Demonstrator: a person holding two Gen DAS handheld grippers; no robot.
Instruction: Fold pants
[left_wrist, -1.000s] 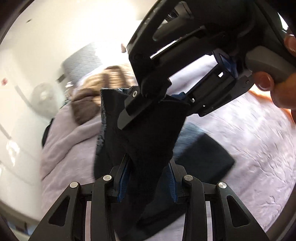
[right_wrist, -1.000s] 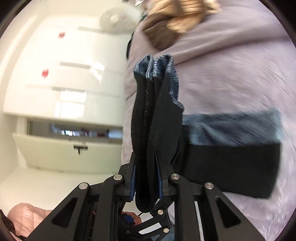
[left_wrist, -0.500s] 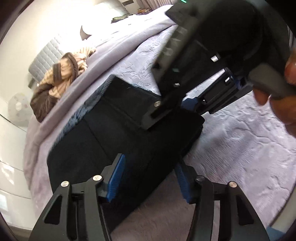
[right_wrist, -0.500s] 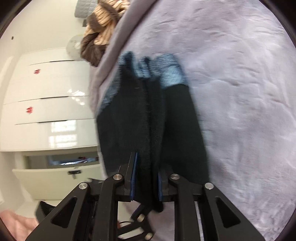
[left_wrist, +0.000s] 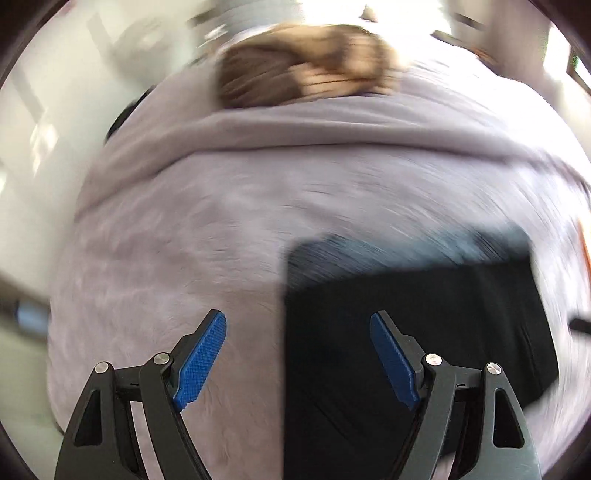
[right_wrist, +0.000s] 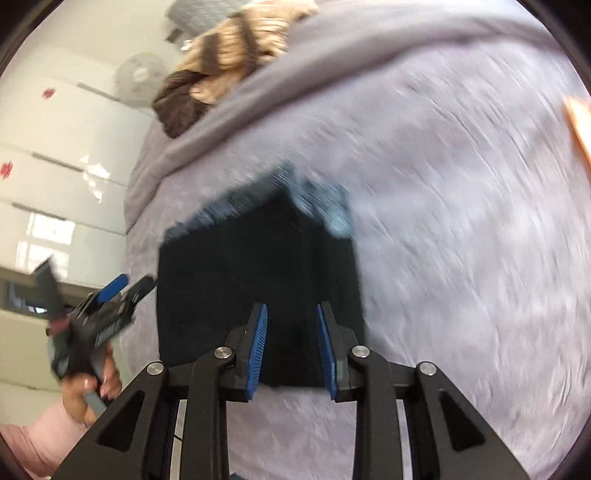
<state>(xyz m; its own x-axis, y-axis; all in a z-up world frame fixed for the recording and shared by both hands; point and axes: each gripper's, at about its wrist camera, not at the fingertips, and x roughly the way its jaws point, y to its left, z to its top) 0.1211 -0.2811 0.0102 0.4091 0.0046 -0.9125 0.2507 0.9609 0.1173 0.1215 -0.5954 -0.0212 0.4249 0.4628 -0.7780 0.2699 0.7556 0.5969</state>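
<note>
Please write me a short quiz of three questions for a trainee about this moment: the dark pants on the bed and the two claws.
1. True or false: the left claw is shut on the folded pants.
2. The pants lie on: A) a wooden floor, B) the lilac blanket, C) a chair.
3. What lies at the far end of the bed, past the pants?

Key
1. False; its blue pads stand wide apart, holding nothing.
2. B.
3. A brown and tan bundle of clothes.
</note>
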